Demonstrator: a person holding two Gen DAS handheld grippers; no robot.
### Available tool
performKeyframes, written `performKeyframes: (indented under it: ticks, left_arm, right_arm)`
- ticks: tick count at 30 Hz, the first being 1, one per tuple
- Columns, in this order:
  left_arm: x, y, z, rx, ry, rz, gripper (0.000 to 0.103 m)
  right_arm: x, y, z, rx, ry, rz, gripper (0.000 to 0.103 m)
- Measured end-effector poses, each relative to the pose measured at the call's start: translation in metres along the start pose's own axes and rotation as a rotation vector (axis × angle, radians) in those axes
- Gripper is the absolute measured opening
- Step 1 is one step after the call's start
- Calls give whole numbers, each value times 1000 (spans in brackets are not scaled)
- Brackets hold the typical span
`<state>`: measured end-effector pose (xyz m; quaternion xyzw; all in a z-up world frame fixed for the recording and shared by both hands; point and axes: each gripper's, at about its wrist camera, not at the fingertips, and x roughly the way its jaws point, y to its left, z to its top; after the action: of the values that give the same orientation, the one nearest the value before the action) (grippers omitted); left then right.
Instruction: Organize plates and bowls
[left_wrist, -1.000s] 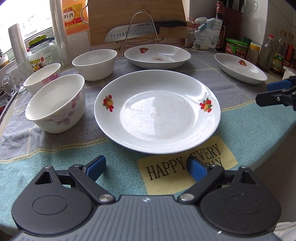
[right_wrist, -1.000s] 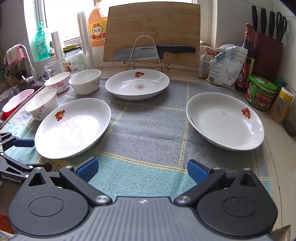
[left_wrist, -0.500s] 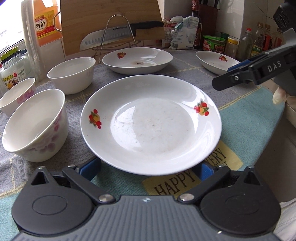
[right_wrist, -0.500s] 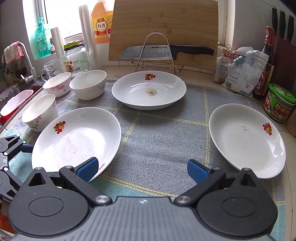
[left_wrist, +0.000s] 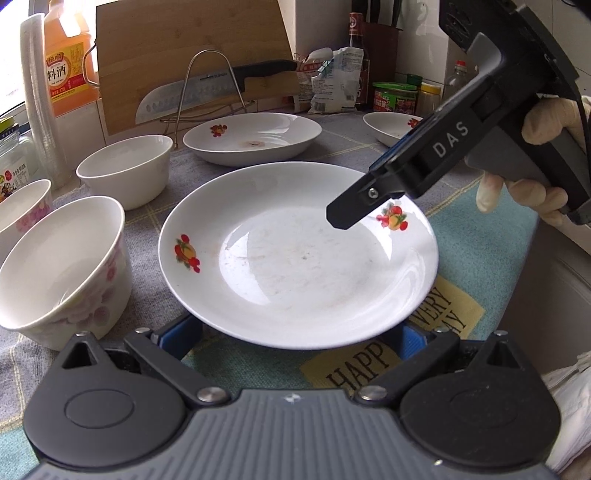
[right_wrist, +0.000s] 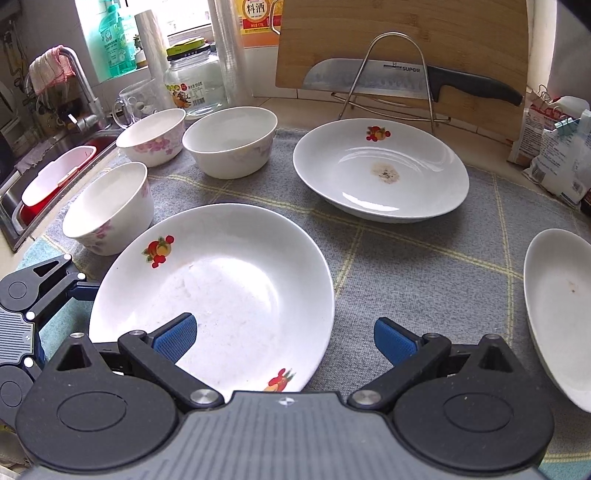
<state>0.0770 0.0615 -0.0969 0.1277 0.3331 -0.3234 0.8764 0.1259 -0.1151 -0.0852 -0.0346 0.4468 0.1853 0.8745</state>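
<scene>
Your left gripper (left_wrist: 295, 332) sits at the near edge of the cloth-covered counter (right_wrist: 424, 258), jaws spread wide after just opening further. Its blue pads lie tucked under the near rim of the closest plate (left_wrist: 299, 254) without clamping it. That reads as a scoop-style approach, getting beneath the lip because the plate lies flat on the cloth.

Your right gripper (right_wrist: 284, 339) hangs over the same plate from the right side, also open and empty, one finger above the plate's well and the other out over the cloth. My guess is you mean to straddle the right rim so both hands share the lift.

Just left of the plate, along the left edge, stand three bowls: the nearest floral bowl (left_wrist: 62, 269), then a second floral bowl (right_wrist: 153, 136) and a plain white bowl (right_wrist: 231, 140) behind it, all upright and apart rather than nested.

Toward the far edge rests a second plate (right_wrist: 380, 170) with a brownish stain at its centre, in front of a wire rack (right_wrist: 391, 77) holding a knife (right_wrist: 406, 81). A third plate (right_wrist: 557, 310) lies at the right edge, well apart. No plates are stacked yet.
</scene>
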Motion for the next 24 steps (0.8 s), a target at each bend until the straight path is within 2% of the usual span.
performKeyframes:
  ticks: [8, 13, 24]
  left_arm:
    - [0, -1, 0, 6, 0, -6, 103]
    - [-1, -1, 1, 6, 6, -5, 103]
    - [0, 0, 3, 35, 8, -12, 103]
  right_arm:
    - [27, -4, 7, 39, 81, 79, 103]
    - [33, -5, 16, 18, 114, 114, 103]
    - [35, -24, 28, 87, 166, 242, 103]
